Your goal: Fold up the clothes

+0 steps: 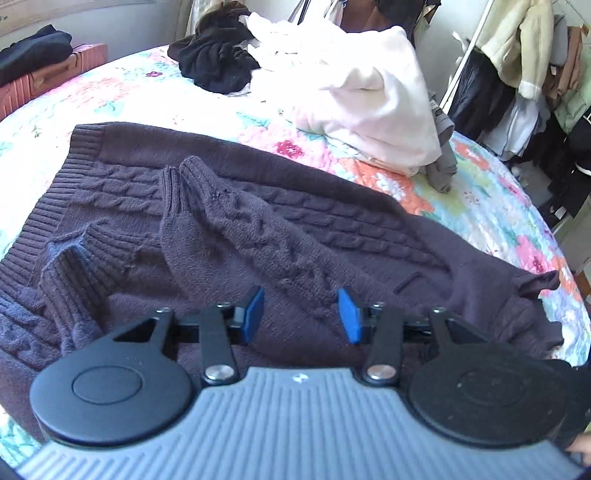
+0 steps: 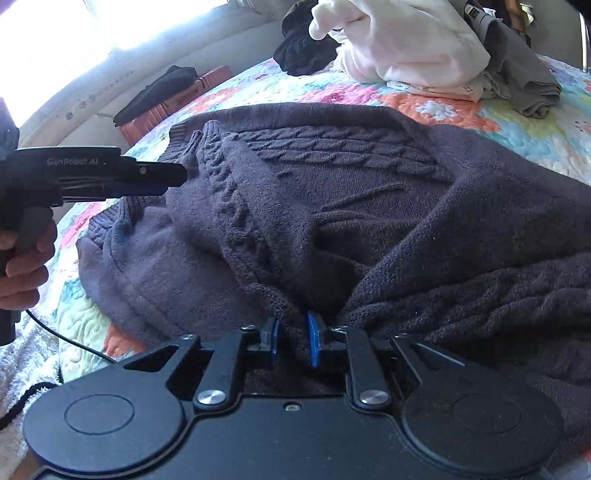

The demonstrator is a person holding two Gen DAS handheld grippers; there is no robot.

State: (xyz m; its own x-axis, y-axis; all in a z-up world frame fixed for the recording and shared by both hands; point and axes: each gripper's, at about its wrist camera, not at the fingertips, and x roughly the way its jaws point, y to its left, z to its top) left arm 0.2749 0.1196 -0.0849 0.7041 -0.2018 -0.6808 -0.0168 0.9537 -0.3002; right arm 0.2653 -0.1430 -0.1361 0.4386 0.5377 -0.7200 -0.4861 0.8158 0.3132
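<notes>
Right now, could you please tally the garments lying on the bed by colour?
Dark purple: 1, the cable-knit sweater
Black: 1, the crumpled garment
White: 1, the fluffy garment
Grey: 1, the bunched garment
Total: 4 that I can tell apart; the far pile may hide more.

Home bedroom: bed w/ floral quilt [image 1: 122,88], heaps of unfolded clothes [image 1: 332,70] on it, coats on a garment rack [image 1: 524,62] at right, pink suitcase [image 1: 51,74] by the wall, daylight from window [image 2: 55,33].
</notes>
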